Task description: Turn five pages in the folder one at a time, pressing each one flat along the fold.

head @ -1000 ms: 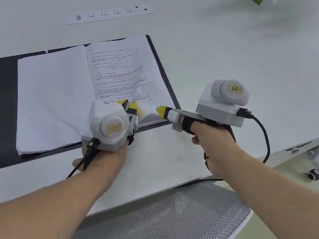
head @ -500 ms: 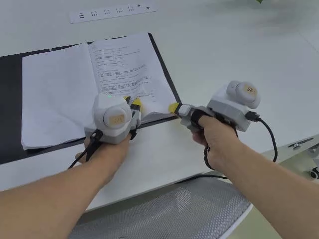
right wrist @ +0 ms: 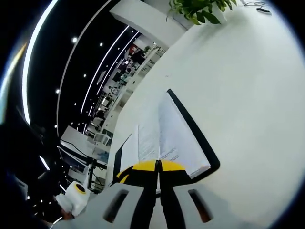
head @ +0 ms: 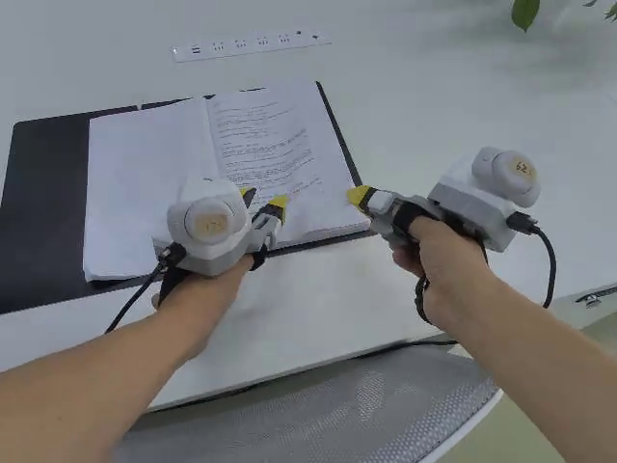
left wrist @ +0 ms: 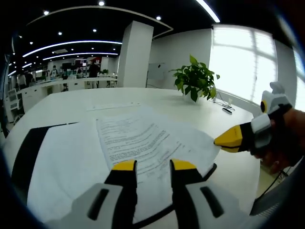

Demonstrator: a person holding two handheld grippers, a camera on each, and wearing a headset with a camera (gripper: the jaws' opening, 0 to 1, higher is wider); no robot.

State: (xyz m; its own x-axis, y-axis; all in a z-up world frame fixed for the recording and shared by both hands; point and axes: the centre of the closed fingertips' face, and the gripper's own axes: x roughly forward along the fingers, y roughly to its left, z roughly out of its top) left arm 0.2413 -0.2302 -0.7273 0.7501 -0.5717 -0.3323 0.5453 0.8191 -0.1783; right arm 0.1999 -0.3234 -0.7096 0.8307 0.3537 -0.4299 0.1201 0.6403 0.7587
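Reading from the left: the folder [head: 48, 193] lies open on the white counter [head: 434, 96]. Its black cover is matte and flat and shows as a dark border beside the paper. The left-hand page [head: 145, 183] is plain white sheet, smooth, with a thin stack of edges at its outer side.

Your left claw [head: 262, 200] hangs over the lower part of the printed page [head: 270, 145], its yellow-tipped jaws a narrow gap apart and holding nothing. Whether the tips touch the paper cannot be told. That page carries fine lines of text and lies flat.

Your right claw [head: 359, 197] stood close beside the left one at the page's lower corner a second ago. It has since drawn clear and now sits just off the folder's right edge, tips closed together and empty.

Judgement: no sheet is lifted or pinched, so you are between turns. The next page has to be picked up afresh from that corner. Thin paper will likely need a careful single-sheet pinch.
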